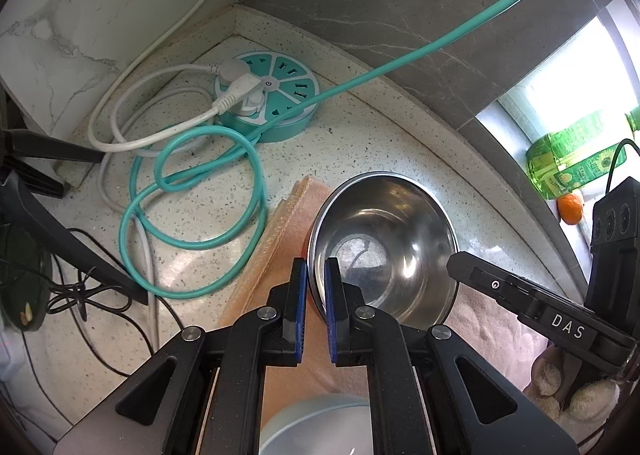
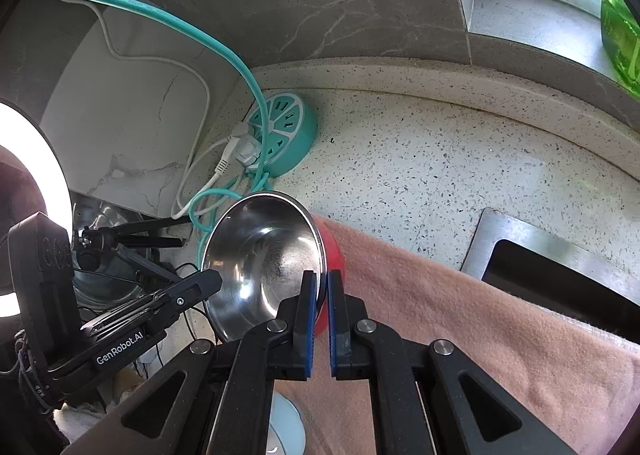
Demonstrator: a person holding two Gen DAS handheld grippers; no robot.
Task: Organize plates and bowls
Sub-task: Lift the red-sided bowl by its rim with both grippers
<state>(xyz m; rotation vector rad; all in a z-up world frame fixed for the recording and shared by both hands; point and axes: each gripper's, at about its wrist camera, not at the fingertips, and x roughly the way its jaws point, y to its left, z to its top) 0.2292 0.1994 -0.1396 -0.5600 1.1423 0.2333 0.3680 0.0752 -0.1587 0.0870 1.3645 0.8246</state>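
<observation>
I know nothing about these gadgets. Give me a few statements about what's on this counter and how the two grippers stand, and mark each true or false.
1. Both grippers pinch the rim of one steel bowl. True: the left gripper and the right gripper clamp opposite sides.
2. The bowl is red inside. False: it is shiny steel inside; red shows only on its outside.
3. A pink towel lies under the bowl. True.
4. The round teal power strip has nothing plugged in. False: white plugs sit in it.
5. The bowl holds soup. False: it is empty.
</observation>
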